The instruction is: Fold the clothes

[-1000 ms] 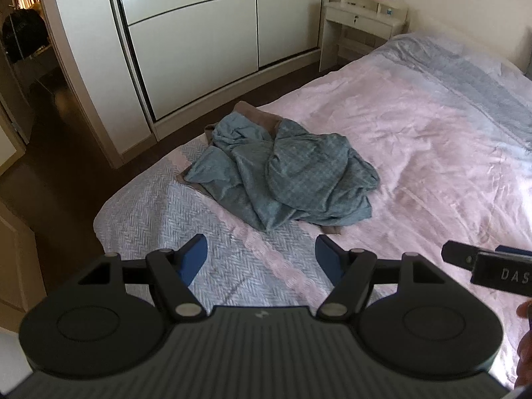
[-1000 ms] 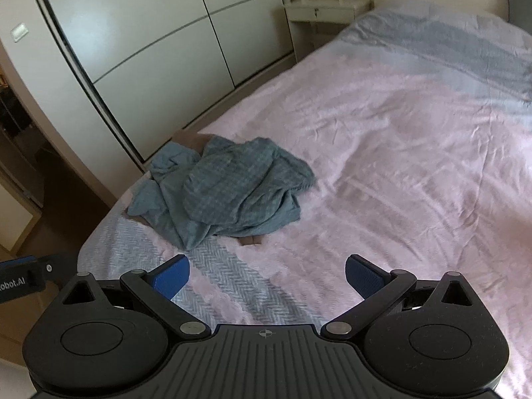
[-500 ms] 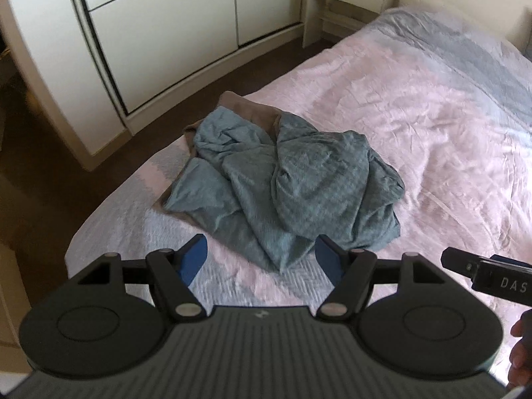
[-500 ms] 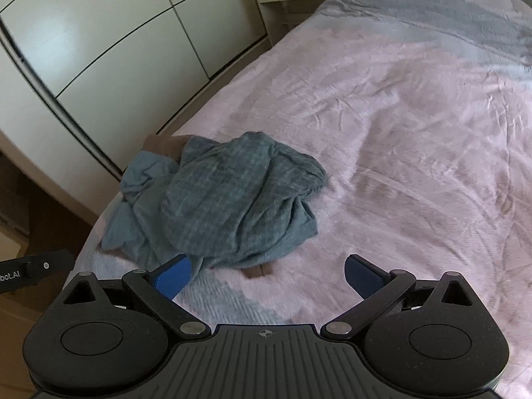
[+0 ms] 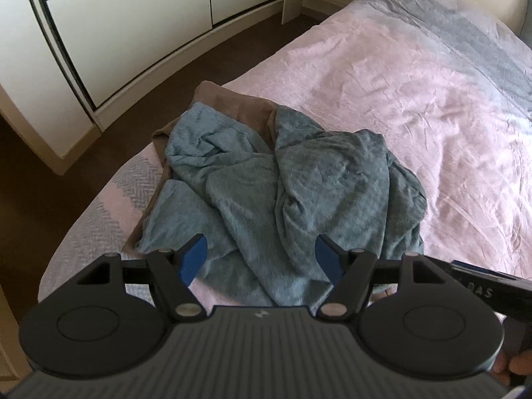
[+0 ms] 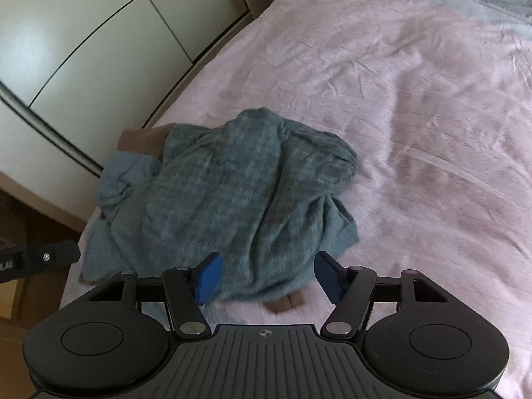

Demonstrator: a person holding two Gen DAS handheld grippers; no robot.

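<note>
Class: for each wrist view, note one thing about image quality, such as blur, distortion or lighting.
Left wrist view: fisheye bends the white wardrobe doors; the crumpled blue-grey garment looks slightly soft. Right wrist view: that garment is smeared by motion blur; soft daylight brightens the pink bedspread.

Probably a home bedroom: bed [image 5: 415, 76], wardrobe [image 5: 133, 16].

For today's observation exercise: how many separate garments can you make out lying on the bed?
2. A crumpled blue-grey garment lies near the bed's foot corner; a brown garment lies beneath it, showing at the far edge and near edge. More could be hidden underneath.
</note>
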